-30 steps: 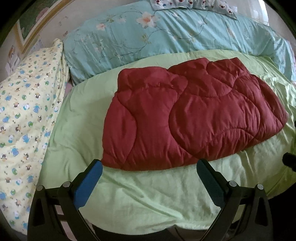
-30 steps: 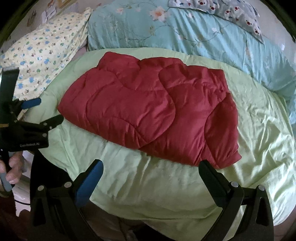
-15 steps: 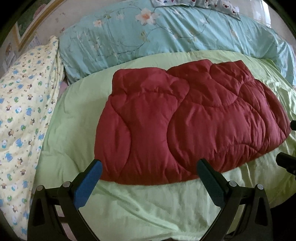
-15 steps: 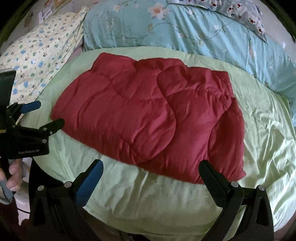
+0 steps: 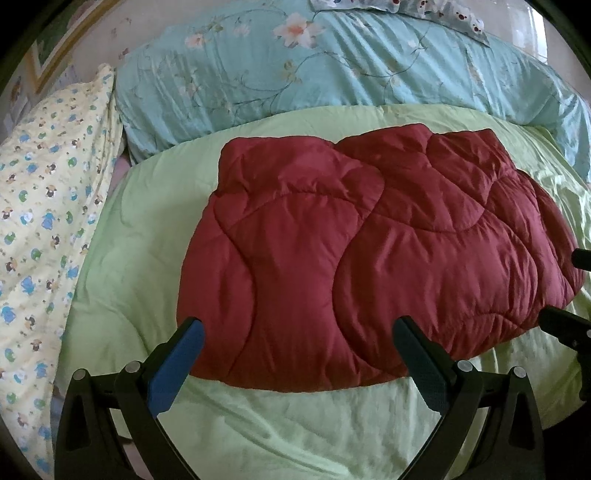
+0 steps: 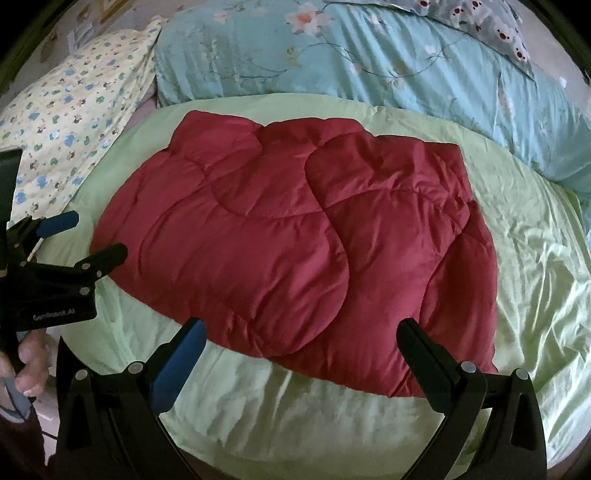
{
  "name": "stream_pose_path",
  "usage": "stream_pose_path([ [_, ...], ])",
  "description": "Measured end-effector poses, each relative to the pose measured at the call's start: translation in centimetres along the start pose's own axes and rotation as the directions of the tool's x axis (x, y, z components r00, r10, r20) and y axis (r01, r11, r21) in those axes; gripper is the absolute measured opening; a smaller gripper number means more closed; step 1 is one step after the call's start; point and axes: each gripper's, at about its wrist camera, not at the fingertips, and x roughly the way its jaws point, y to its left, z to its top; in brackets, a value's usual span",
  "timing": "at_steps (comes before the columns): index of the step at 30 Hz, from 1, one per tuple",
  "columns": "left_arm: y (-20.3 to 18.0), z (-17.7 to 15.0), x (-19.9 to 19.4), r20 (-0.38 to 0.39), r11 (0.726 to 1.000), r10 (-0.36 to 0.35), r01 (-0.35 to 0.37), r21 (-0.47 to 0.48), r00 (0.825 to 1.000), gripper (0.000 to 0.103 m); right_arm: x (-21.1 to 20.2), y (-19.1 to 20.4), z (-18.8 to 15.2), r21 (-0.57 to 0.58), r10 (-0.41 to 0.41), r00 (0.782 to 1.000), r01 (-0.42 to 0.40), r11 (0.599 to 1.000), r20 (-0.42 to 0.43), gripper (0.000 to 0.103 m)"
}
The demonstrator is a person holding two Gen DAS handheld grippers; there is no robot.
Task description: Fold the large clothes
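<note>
While both grippers hang over the near edge of the bed, a red quilted garment [image 5: 369, 258] lies folded on the green sheet [image 5: 258, 424], which serves as the landmark for everything else. The garment sits near the middle of the sheet, its padded panels overlapping, with a narrower flap along its right side in the right wrist view [image 6: 461, 295].

Seen from its own camera, the left gripper [image 5: 297, 345] is spread wide, its blue-padded finger and black finger standing well apart and holding nothing; the tips sit over the garment's near edge, though whether they touch the cloth cannot be told. From its own camera the right gripper [image 6: 301, 345] is likewise spread wide and empty, its tips framing the garment's near hem just above the sheet.

In the right wrist view the left gripper shows again at the sheet's left border, gripped from below by a hand [image 6: 26, 365]. In the left wrist view, black parts of the right gripper poke in at the sheet's right border.

Beyond the far side of the sheet lies a blue floral duvet [image 5: 332, 74], with a bear-print pillow [image 6: 480, 18] on top of it. Left of the sheet rests a yellow printed pillow [image 5: 44, 221].
</note>
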Motion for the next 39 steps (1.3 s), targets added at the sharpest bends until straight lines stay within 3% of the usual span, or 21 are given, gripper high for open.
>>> stream_pose_path([
  [39,-0.1,0.1,0.6,-0.010,0.996,-0.017,0.016,-0.091,1.000,0.103,0.9,-0.3,0.3,0.111,0.002,0.999,-0.007,0.994,0.047,0.103],
])
